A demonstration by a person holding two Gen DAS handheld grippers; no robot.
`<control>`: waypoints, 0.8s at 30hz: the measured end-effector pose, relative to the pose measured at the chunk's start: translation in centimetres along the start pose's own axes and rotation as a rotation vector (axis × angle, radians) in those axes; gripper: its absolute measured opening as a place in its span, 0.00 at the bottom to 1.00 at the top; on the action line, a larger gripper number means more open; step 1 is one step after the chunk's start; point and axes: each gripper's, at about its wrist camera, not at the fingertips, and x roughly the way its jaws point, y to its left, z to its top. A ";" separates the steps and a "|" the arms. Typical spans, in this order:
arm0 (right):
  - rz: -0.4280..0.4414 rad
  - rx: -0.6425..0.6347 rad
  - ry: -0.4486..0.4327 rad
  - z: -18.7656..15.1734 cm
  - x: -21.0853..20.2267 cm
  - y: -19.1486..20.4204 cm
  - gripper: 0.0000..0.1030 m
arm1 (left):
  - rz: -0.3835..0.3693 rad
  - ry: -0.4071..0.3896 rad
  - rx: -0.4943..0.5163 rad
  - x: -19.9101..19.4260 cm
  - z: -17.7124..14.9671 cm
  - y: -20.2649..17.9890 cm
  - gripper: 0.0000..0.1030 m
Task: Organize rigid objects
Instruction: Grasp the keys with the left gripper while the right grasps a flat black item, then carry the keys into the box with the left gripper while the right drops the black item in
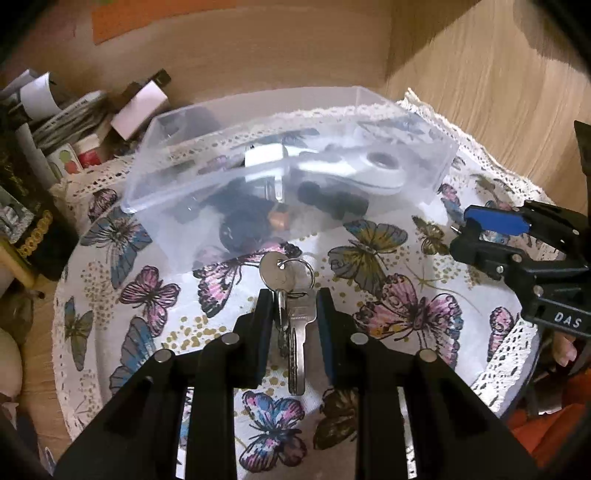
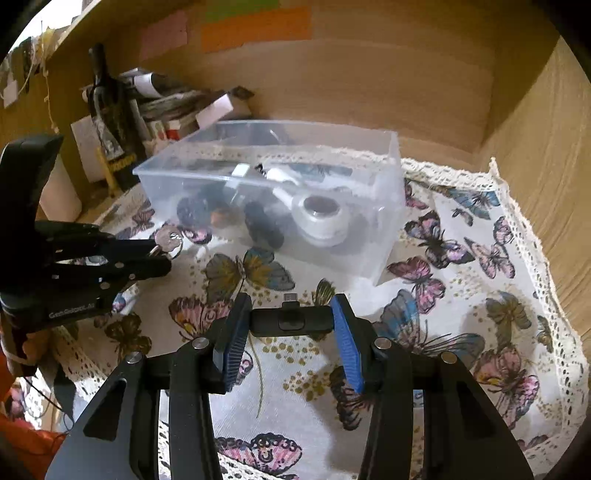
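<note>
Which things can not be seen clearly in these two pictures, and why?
- Black items in the clear plastic box: both views, blurred by its cloudy walls.
- Second key of the keys: left wrist view, behind the front key and left gripper fingers.
- Black adapter port: right wrist view, too small.

I see a butterfly-print cloth (image 2: 461, 306) with lace edging covering the counter, a dark bottle (image 2: 110, 122) at back left, and orange paper (image 2: 255, 27) on the wooden wall.

The clear box (image 2: 273, 192) stands open-topped at frame centre, its inside crowded. Bare cloth (image 2: 461, 295) lies free lower right. A bottle (image 2: 110, 122) and clutter (image 1: 62, 122) block upper left; wood walls (image 2: 546, 166) close behind and right.
</note>
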 end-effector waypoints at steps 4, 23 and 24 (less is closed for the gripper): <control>0.000 0.002 -0.031 0.6 -0.8 0.0 0.40 | 0.006 -0.024 -0.004 -1.3 0.1 0.2 0.23; 0.030 -0.027 -0.189 6.0 -2.2 1.3 0.40 | 0.059 -0.212 -0.003 -7.4 4.6 1.0 0.23; 0.028 -0.032 -0.196 6.3 -2.2 1.3 0.40 | 0.059 -0.219 -0.005 -7.5 4.8 1.2 0.23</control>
